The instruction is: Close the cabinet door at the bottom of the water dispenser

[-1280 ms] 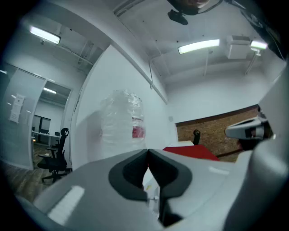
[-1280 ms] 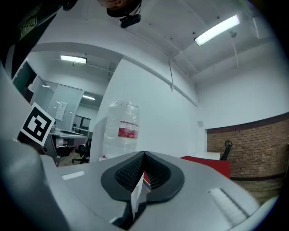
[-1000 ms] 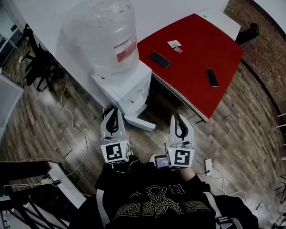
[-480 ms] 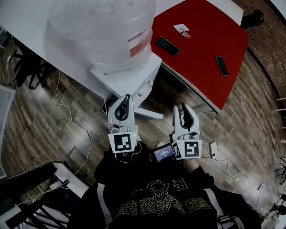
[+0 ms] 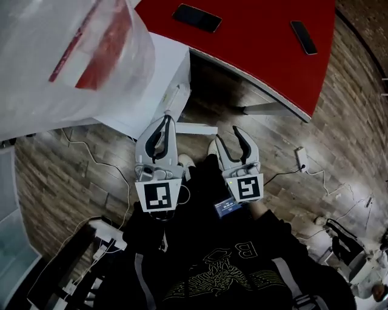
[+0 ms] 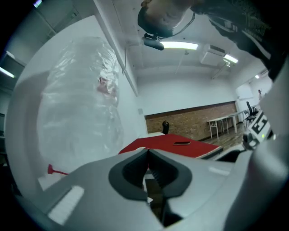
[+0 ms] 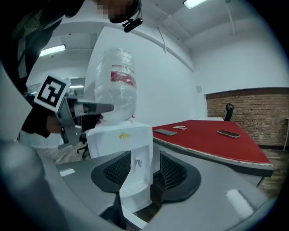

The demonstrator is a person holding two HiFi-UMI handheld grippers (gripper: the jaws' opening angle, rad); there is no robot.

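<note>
At the foot of the head view we hold two tongs, one in each hand, and each carries one marker cube. The left gripper (image 5: 166,121) has its jaws closed tip to tip with nothing between them, which the left gripper view (image 6: 147,153) confirms. It points at the front of the water dispenser (image 5: 154,72) without touching it. The right gripper (image 5: 227,138) is opening. Its jaws stand wide apart and grip nothing; in its own view (image 7: 144,158) the dispenser (image 7: 119,140) shows through the gap, well beyond the pads. The two marker cubes (image 5: 159,197) (image 5: 247,187) sit near our black top (image 5: 212,266), and one small lit screen (image 5: 227,206) sits beside the right cube. Just ahead of both tongs, the cabinet door (image 5: 195,128) stands open, a white panel swung out from the dispenser's base over the wooden floor (image 5: 60,181). It lies beyond the right gripper's tips and just right of the left gripper's, and neither touches it. On top of the dispenser we see one large clear water bottle (image 5: 54,54) with a red label, wrapped in plastic film. To the right of the dispenser stands one red table (image 5: 260,54), and on it we count two dark phones (image 5: 195,17) (image 5: 303,36). White cables (image 5: 91,160) trail across the floor on the left. On the right, one white adapter (image 5: 300,158) lies with its lead. A brick wall (image 7: 248,108) closes the room behind the table.
</note>
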